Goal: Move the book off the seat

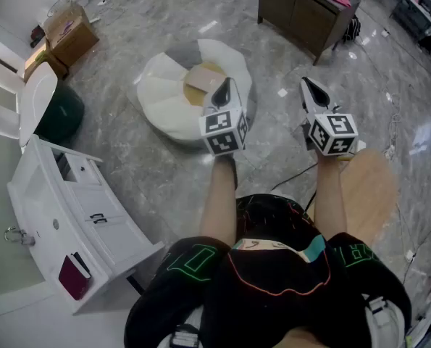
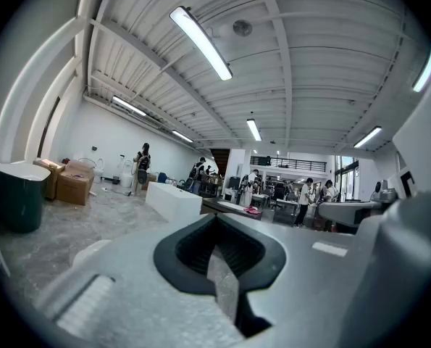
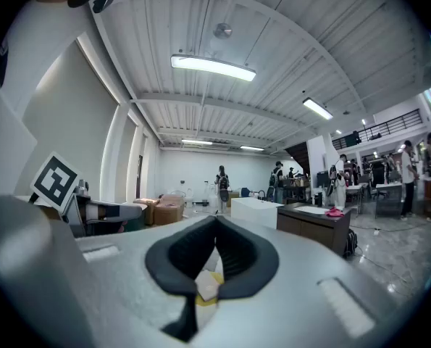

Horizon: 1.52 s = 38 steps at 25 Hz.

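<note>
A tan book (image 1: 203, 78) lies flat on the yellow middle of a round white cushion seat (image 1: 161, 104) on the marble floor. My left gripper (image 1: 224, 85) is held above the seat's right side, pointing forward, its jaws shut and empty. To the right of the seat, over bare floor, my right gripper (image 1: 307, 84) is also shut with nothing in it. In the left gripper view the closed jaws (image 2: 216, 220) point level across the room. The right gripper view shows its closed jaws (image 3: 215, 223) the same way, with a scrap of white and yellow through the gap below them.
A dark wooden cabinet (image 1: 302, 9) stands beyond the seat at the back right. Cardboard boxes (image 1: 70, 31) and a dark green bin (image 1: 59, 114) sit at the left. A white vanity unit (image 1: 70, 209) lies near my left leg. A round wooden top (image 1: 367, 187) is at my right.
</note>
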### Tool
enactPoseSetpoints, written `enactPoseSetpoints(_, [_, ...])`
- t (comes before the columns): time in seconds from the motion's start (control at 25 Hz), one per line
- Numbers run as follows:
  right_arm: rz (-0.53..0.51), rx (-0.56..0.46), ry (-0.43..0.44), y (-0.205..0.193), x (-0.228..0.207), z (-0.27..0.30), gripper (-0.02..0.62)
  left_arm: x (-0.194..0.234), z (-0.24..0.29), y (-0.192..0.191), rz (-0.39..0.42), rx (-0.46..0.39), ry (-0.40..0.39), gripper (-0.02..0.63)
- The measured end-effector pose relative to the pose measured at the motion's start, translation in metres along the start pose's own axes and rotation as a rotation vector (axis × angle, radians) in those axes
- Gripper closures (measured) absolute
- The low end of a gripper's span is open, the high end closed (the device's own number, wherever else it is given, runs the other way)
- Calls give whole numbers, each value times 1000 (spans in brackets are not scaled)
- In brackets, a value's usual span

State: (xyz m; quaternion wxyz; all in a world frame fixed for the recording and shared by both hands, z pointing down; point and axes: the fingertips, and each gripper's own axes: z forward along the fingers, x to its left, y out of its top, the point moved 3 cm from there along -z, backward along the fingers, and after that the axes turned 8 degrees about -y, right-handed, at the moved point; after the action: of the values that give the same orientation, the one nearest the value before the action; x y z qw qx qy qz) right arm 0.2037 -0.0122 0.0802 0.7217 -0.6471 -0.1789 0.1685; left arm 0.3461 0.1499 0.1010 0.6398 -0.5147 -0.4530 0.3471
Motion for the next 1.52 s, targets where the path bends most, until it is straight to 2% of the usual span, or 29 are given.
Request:
enactPoseSetpoints(0.24, [39, -21, -40, 2, 14, 9, 592, 18, -1, 1, 11, 5, 2, 595])
enactPoseSetpoints(0.44, [49, -3, -31, -1, 14, 15, 592, 27, 3, -6, -2, 13, 16, 595])
enactPoseSetpoints(0.6, [33, 12, -36, 0, 8, 20, 592, 33, 12, -11, -16, 23, 25, 595])
enactPoseSetpoints(0.72, [6, 42, -48, -6, 1, 27, 592, 29, 28, -11, 11, 24, 23, 595])
enactPoseSetpoints(0.84, [3, 60, -70, -15, -21, 33, 592, 16, 48, -21, 2, 38, 12, 595])
enactPoseSetpoints(1.0, [54, 56, -101, -22, -60, 50, 592, 15, 77, -31, -4, 63, 25, 595])
enactPoseSetpoints(1.36, [113, 87, -30, -54, -121, 139, 592, 29, 160, -60, -18, 123, 143, 595])
enactPoseSetpoints(1.52, [158, 101, -32, -60, -173, 174, 592, 29, 204, -60, -12, 139, 223, 595])
